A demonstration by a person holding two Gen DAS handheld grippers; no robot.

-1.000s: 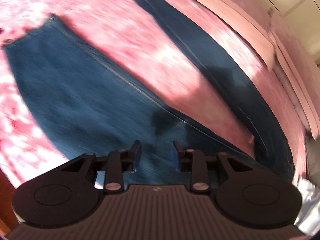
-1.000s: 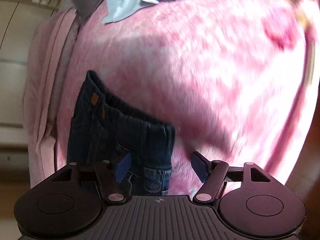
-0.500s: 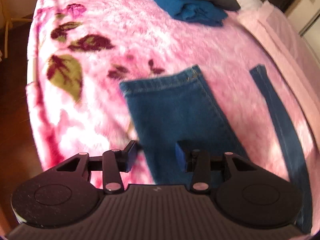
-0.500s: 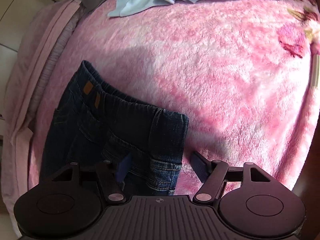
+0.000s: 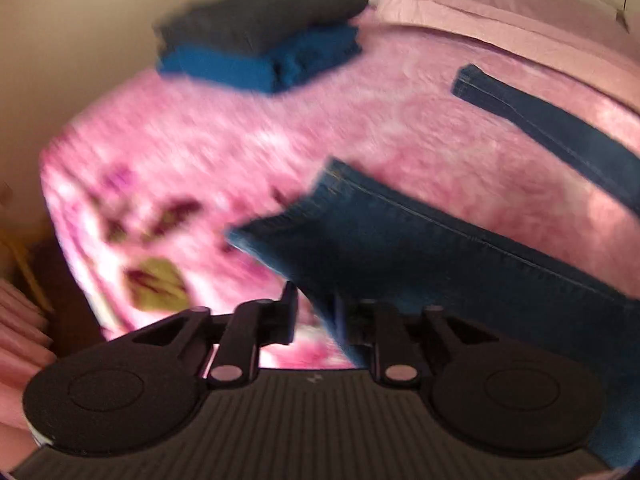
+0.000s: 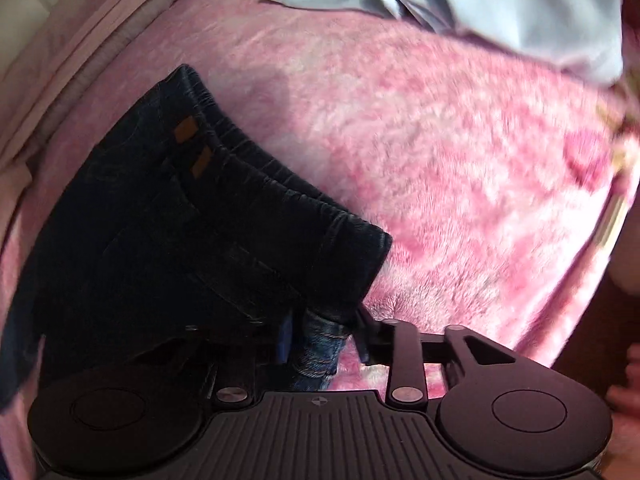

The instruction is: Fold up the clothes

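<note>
Dark blue jeans lie spread on a pink fleece blanket (image 5: 420, 128). In the left wrist view the near leg (image 5: 400, 240) ends in a hem at the middle, and the far leg (image 5: 560, 128) runs along the right. My left gripper (image 5: 315, 316) hovers at the near leg's side edge. It is narrowly open, and the cloth edge sits by its right finger (image 5: 340, 316). In the right wrist view the waistband (image 6: 248, 152) with tan tabs lies at the left. My right gripper (image 6: 323, 340) is closing, with a denim corner (image 6: 320, 344) between its fingers.
A folded stack of grey and blue clothes (image 5: 260, 40) sits at the far end of the bed, beside pale pink pillows (image 5: 500, 0). A light blue garment (image 6: 500, 8) lies crumpled beyond the waistband. The bed edge drops off at the left. A hand (image 6: 626, 388) shows at the right.
The left view swung from the middle of the legs to the near leg's hem, and its jaws narrowed. The right jaws closed in around the denim corner at the waistband end.
</note>
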